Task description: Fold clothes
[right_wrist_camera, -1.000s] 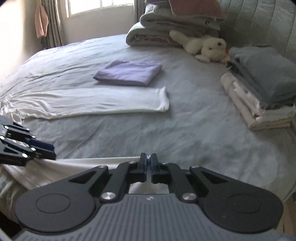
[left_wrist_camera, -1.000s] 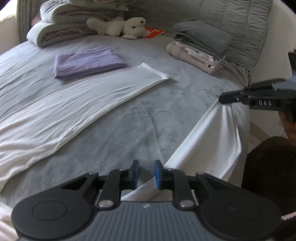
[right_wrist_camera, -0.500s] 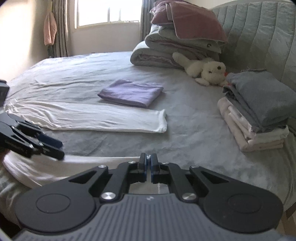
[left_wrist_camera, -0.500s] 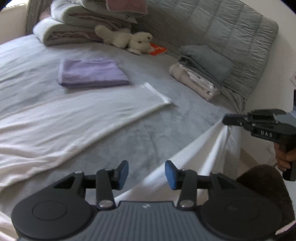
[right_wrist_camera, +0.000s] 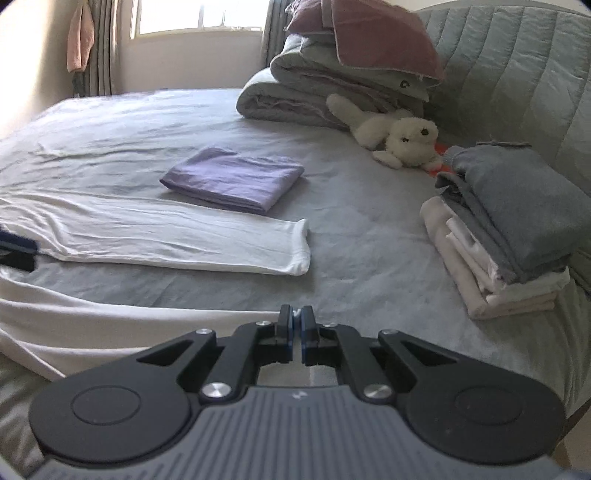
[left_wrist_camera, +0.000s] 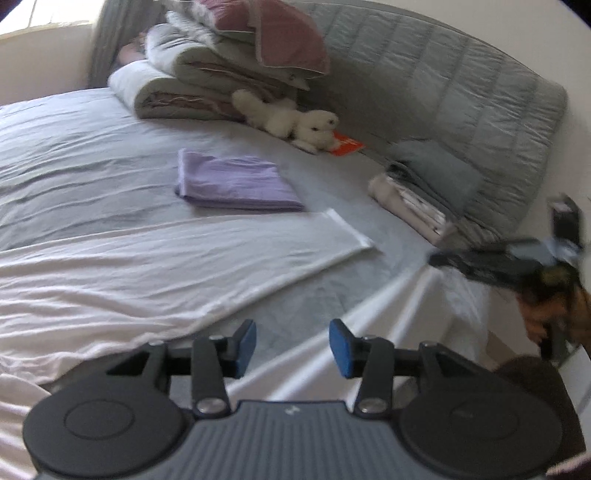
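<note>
Left tongs (left_wrist_camera: 292, 341) released, blue pads (left_wrist_camera: 246, 345) well apart with only bed (left_wrist_camera: 92, 147) and cloth behind the gap; they have just been opening, nothing between them. Right tongs (right_wrist_camera: 296, 325) clenched on the near edge of the white garment (right_wrist_camera: 155, 236), a sliver of white showing between the pads.

Left wrist view only: the right tongs seen from outside, right of the left tongs, blurred, pinching the garment's edge into a lifted ridge (left_wrist_camera: 424, 295) at the bed's side; a hand (left_wrist_camera: 546, 317) on the grip, smeared and cut by the frame. Orange item (left_wrist_camera: 345, 144) by the plush toy (left_wrist_camera: 295, 123) shows clearer here.

Right wrist view only: window (right_wrist_camera: 199, 16) and curtain, a pink cloth hanging at far left; left tongs only as a dark tip cut off at the left edge.

Both views: one garment sleeve lies flat ahead of the tongs, folded purple cloth (right_wrist_camera: 232, 179) beyond it, folded stack (right_wrist_camera: 509, 229) ahead to the right, bedding pile (left_wrist_camera: 229, 62) far ahead. The garment's body is cut off at the left and hidden below both tongs.
</note>
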`<state>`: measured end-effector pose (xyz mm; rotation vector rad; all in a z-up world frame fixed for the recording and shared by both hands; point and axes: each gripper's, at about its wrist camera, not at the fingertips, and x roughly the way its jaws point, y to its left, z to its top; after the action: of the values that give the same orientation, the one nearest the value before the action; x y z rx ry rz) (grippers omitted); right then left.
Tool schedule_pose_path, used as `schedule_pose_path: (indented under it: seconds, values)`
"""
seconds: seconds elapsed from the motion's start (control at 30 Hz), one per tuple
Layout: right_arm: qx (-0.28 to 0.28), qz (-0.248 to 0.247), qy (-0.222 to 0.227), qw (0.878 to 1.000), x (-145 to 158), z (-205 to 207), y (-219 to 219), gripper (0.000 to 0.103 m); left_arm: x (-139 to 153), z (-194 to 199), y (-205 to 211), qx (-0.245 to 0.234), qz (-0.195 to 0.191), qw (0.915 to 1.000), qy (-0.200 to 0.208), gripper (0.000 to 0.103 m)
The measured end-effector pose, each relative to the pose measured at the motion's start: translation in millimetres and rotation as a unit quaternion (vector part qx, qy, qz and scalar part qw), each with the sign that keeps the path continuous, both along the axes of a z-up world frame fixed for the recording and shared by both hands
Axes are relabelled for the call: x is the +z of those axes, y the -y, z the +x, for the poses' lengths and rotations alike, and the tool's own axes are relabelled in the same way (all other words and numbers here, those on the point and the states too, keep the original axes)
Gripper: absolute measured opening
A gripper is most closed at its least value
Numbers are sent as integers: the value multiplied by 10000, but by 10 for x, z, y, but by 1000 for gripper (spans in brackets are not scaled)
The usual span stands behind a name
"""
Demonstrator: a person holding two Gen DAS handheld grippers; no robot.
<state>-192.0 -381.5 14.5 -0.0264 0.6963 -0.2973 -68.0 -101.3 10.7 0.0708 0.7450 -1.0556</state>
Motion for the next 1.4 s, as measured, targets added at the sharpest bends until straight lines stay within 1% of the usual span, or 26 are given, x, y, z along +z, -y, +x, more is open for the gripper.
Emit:
schedule_pose_path:
  seconds: [0.2, 0.27, 0.37, 0.43, 0.47, 0.5, 0.57, 0.63, 0.67, 0.73, 0.87, 1.0, 1.07, 1.13, 1.27, 1.4]
  values:
    - [-161, 28, -231, 9996, -112, 309, 90, 3, -79, -231, 56, -652, 138, 9977, 118, 43]
    - [-221, 147, -334, 9991, -174, 406, 135, 3, -117, -270, 65, -730, 222, 9970, 146, 43]
    - [-284, 284, -553, 9977, -303, 511, 171, 3, -176, -292, 72, -715, 410, 9965, 168, 43]
    - [-291, 344, -637, 9970, -364, 533, 182, 4, -198, -295, 58, -697, 483, 9963, 170, 43]
    - [-311, 416, -637, 9966, -347, 520, 191, 5, -198, -293, 45, -682, 503, 9962, 183, 43]
    - [-335, 499, -629, 9962, -318, 502, 203, 6, -185, -299, 16, -642, 524, 9963, 222, 43]
    - [-382, 664, -613, 9952, -262, 466, 225, 14, -158, -310, -44, -561, 564, 9964, 298, 45]
    - [-395, 762, -552, 9948, -165, 376, 211, 17, -129, -307, -141, -386, 613, 9967, 361, 45]
    - [-296, 784, -541, 9950, -139, 329, 166, 19, -122, -285, -203, -218, 641, 9971, 347, 45]
    - [-50, 815, -527, 9953, -98, 236, 58, 29, -121, -220, -346, 197, 706, 9971, 223, 45]
    - [494, 916, -516, 9932, -41, 79, -182, 30, -159, -108, -676, 1036, 832, 9911, -106, 45]
    - [1248, 1134, -583, 9840, -88, 52, -531, 30, -180, -46, -1000, 1752, 881, 9800, -324, 45]
    - [1653, 1170, -629, 9773, -123, 72, -740, 32, -186, -24, -1173, 2093, 897, 9728, -424, 45]
    - [1951, 1130, -685, 9718, -156, 105, -913, 35, -187, -6, -1343, 2454, 904, 9638, -515, 45]
    - [2323, 1081, -889, 9625, -256, 215, -1174, 35, -167, 20, -1751, 3236, 790, 9406, -654, 44]
    - [2562, 1041, -929, 9565, -287, 254, -1363, 35, -143, 20, -2146, 4014, 800, 9104, -612, 44]
